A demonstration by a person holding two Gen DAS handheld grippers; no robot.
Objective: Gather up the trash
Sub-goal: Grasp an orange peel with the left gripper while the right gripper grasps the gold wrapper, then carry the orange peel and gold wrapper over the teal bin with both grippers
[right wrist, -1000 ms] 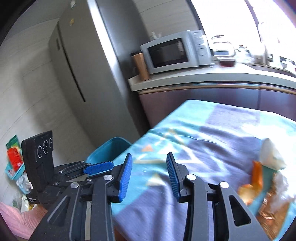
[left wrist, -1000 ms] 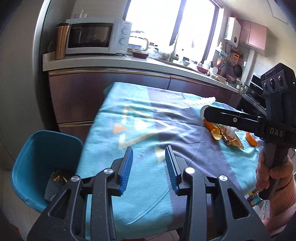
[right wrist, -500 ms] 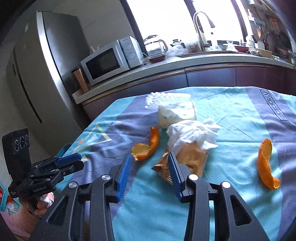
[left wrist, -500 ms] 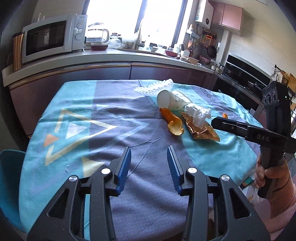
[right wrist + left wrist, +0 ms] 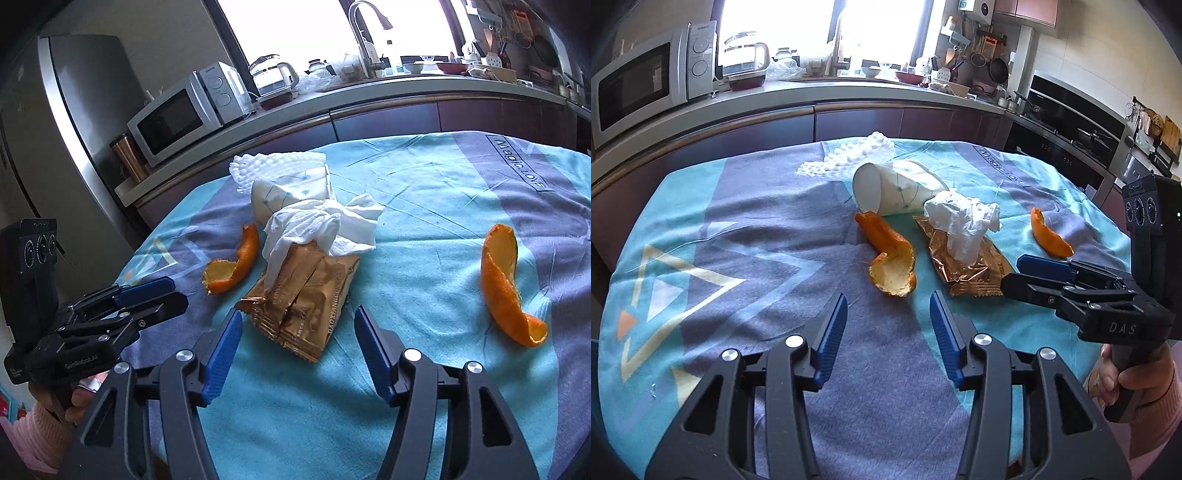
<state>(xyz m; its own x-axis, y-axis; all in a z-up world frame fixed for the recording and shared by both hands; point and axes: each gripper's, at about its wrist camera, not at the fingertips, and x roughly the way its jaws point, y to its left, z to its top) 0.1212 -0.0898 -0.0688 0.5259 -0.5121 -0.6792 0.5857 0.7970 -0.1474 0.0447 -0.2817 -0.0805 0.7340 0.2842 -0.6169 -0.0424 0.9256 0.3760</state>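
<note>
Right wrist view: my right gripper (image 5: pixel 297 349) hangs released over the gold wrapper (image 5: pixel 306 295).
A crumpled tissue (image 5: pixel 317 225) lies on the wrapper, a paper cup (image 5: pixel 291 192) behind, orange peel (image 5: pixel 231 266) left, another peel (image 5: pixel 506 291) right, all on the cloth-covered surface (image 5: pixel 443 206). My left gripper (image 5: pixel 888 345) is also released, holding nothing.

Both grippers now sit closer to the pile of trash than half a second ago. The left gripper (image 5: pixel 888 332), jaws apart, has its blue fingertips just short of the curled orange peel (image 5: pixel 892 258), with the blue bin no longer in its view. The right gripper (image 5: pixel 297 349), jaws apart and wider than before, has its tips on either side of the near end of the gold snack wrapper (image 5: pixel 306 295), no longer overlapping it.
</note>
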